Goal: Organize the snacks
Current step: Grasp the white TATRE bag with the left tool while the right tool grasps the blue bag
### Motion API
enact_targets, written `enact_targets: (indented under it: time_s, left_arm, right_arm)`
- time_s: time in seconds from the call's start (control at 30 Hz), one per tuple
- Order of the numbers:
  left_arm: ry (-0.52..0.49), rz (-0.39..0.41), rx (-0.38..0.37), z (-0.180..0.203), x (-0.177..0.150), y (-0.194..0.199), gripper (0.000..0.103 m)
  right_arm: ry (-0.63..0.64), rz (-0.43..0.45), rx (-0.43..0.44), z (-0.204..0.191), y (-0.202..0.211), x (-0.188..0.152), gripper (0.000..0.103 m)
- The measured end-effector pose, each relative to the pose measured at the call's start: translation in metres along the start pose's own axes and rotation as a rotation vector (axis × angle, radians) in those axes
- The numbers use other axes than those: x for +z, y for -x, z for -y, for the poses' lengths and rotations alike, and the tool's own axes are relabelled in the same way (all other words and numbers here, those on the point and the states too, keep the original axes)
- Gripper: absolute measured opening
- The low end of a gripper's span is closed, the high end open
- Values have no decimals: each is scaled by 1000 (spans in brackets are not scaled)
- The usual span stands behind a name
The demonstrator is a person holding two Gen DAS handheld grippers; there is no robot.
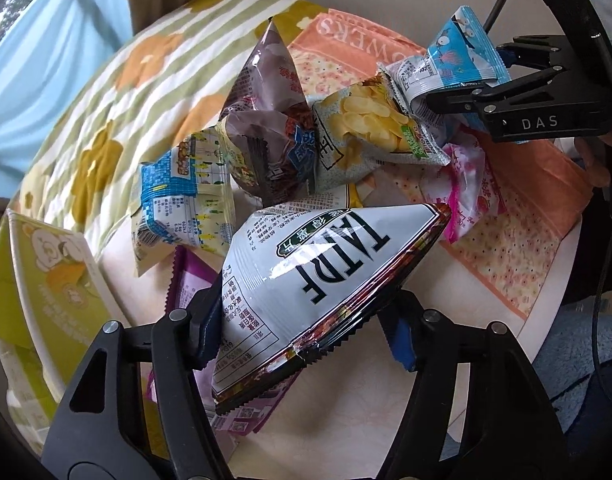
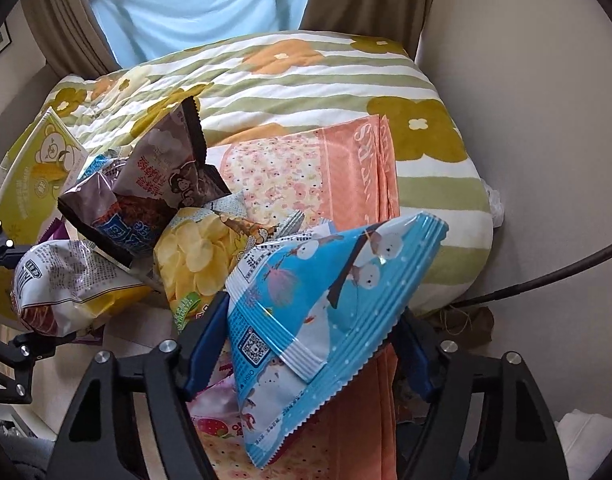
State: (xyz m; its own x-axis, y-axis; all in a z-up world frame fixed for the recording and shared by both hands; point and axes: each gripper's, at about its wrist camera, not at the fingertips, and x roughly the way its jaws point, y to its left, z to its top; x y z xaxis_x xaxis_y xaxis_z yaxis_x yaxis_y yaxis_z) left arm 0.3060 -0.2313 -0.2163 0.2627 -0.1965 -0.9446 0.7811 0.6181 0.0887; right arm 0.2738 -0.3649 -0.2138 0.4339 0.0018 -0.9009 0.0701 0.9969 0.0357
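A pile of snack bags lies on a small round table (image 1: 346, 420). My left gripper (image 1: 306, 320) is shut on a white chip bag (image 1: 330, 272) with large black lettering, held tilted above a purple bag (image 1: 193, 284). My right gripper (image 2: 310, 340) is shut on a light blue bag (image 2: 326, 300) printed with snowmen, and it also shows in the left wrist view as the right gripper (image 1: 466, 76) at the upper right. Between them lie a brown bag (image 1: 265, 120), a yellow potato-chip bag (image 1: 370, 128), a blue and yellow bag (image 1: 185, 200) and a pink strawberry bag (image 1: 470, 184).
An orange flowered towel (image 1: 526, 232) covers the table's far side. A green box (image 1: 45, 280) with a bear on it stands at the left. Behind is a bed with a striped floral quilt (image 2: 306, 80) and a curtained window (image 2: 193, 4). A black cable (image 2: 546, 276) runs at the right.
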Motion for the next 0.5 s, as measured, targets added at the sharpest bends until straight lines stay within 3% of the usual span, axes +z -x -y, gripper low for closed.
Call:
enact_targets:
  time_s: [0.07, 0.2, 0.27, 0.5]
  left_arm:
    - [8, 5, 3, 1, -2, 4, 62]
    - [28, 26, 11, 2, -7, 16, 62]
    - [42, 40, 13, 3, -8, 24, 62]
    - [102, 106, 35, 10, -14, 56, 62]
  right_arm:
    - [7, 3, 6, -1, 3, -1, 60]
    - [20, 21, 12, -4, 13, -4, 56]
    - [24, 36, 11, -4, 19, -4, 48]
    - [35, 95, 20, -5, 52, -8, 47]
